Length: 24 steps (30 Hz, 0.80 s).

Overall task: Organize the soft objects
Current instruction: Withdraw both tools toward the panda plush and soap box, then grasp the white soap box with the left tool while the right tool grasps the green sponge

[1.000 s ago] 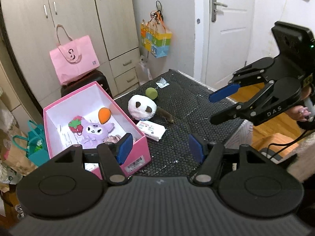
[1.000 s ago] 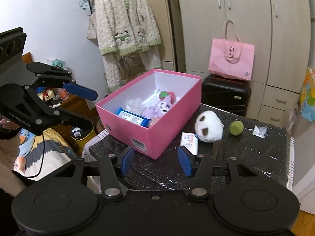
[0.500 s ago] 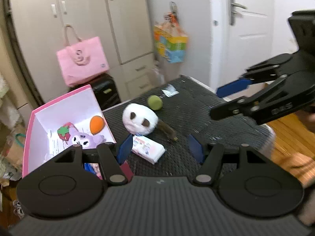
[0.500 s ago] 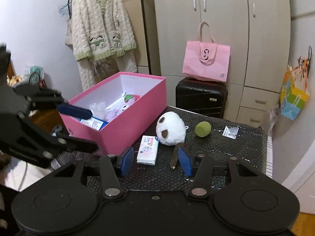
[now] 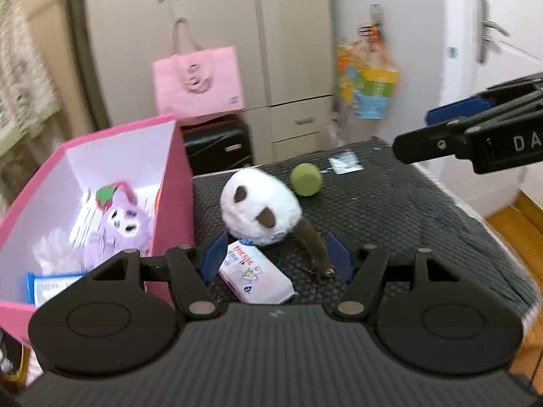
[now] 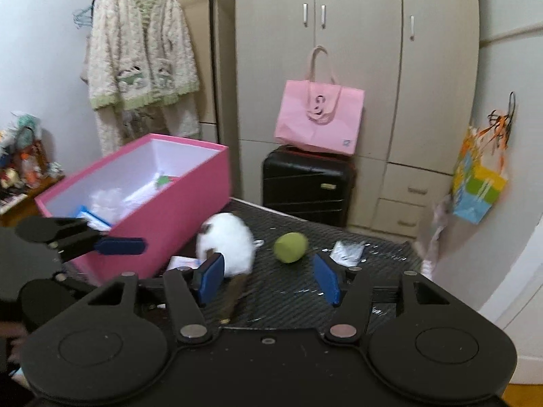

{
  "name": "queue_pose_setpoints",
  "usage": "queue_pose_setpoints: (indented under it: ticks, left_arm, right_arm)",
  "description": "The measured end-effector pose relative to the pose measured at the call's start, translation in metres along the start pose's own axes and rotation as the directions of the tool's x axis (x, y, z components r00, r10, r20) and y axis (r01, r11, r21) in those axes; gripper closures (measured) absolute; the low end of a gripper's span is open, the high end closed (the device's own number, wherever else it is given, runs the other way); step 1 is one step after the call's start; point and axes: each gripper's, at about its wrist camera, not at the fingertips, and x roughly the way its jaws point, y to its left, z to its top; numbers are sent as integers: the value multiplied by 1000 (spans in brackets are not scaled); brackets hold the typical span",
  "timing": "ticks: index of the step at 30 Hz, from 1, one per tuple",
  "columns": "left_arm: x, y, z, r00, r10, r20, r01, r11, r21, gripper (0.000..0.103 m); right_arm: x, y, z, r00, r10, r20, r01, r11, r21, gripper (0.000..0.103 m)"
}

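Presently the pink box (image 5: 173, 183) stands open at the table's left edge, evidently the collecting bin: a purple plush (image 5: 124, 227) and packets already lie inside, its far contents blurred. Just beside it on the black mat (image 5: 390, 210) rest the tissue pack (image 5: 254, 276), the white plush (image 5: 259, 205) and a green ball (image 5: 306, 179), apparently still to be sorted. The left gripper (image 5: 273, 257), jaws just widened and empty, frames the plush. The right gripper (image 6: 268, 279), likewise just widened and empty, faces the ball; a brown piece under the plush is unclear
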Motion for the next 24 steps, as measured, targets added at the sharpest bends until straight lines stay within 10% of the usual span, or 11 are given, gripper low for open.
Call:
queue_pose_setpoints:
  ticks: [12,24]
  left_arm:
    - [15,-36,-16,958,248,143,-253,967,12,29]
    - [45,-50,-34,939,342,32,-343,935,93,29]
  right_arm:
    - [52,-46,1,1000,-14,23,12,995,94,39]
    - [97,-62,8,999,37,-20,-35,997,75,39]
